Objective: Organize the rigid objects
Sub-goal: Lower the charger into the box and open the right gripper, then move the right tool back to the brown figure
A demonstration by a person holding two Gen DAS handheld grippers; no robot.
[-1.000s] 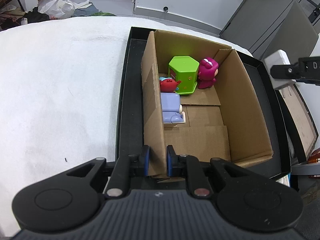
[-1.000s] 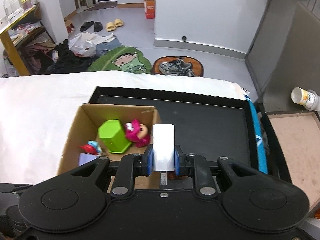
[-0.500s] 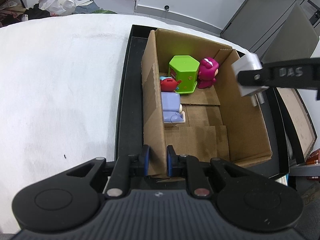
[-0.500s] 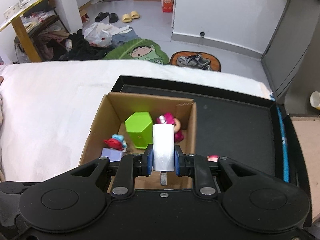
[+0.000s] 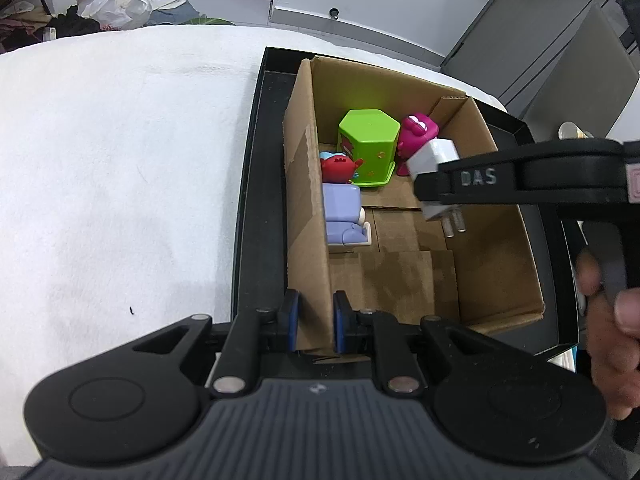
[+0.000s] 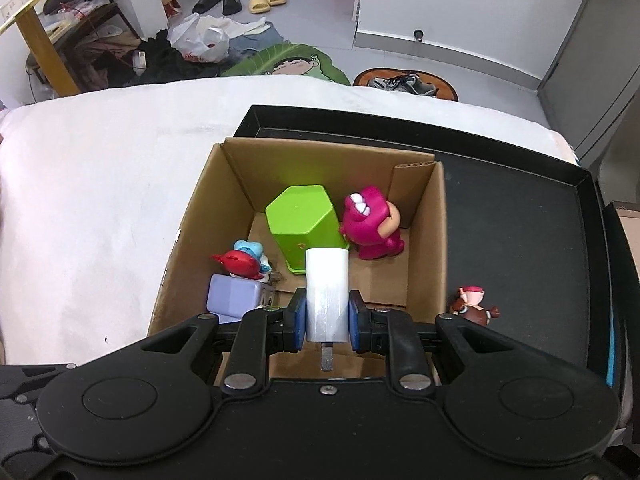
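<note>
A white cloth (image 5: 120, 168) covers the table, and on it lies a black tray (image 6: 520, 216) holding one cardboard box (image 6: 424, 240), open at the top. Only the right wrist view shows a small brown-and-pink figurine (image 6: 472, 306) standing on the tray just outside the box's right wall; only the left wrist view shows the person's hand (image 5: 612, 320) on the right gripper's handle. Inside the box are four things: one green hexagonal container (image 6: 306, 222), one magenta bear figurine (image 6: 372, 226), one lilac block (image 6: 234, 298) and one red-and-blue figurine (image 6: 242, 260). The left gripper (image 5: 314, 326) is clamped narrow on the box's near left wall. The right gripper (image 6: 326, 318) is closed on one white plug adapter (image 5: 434, 160), held above the box's floor, its long axis along the fingers, its two prongs (image 5: 454, 222) pointing back toward the holder.
</note>
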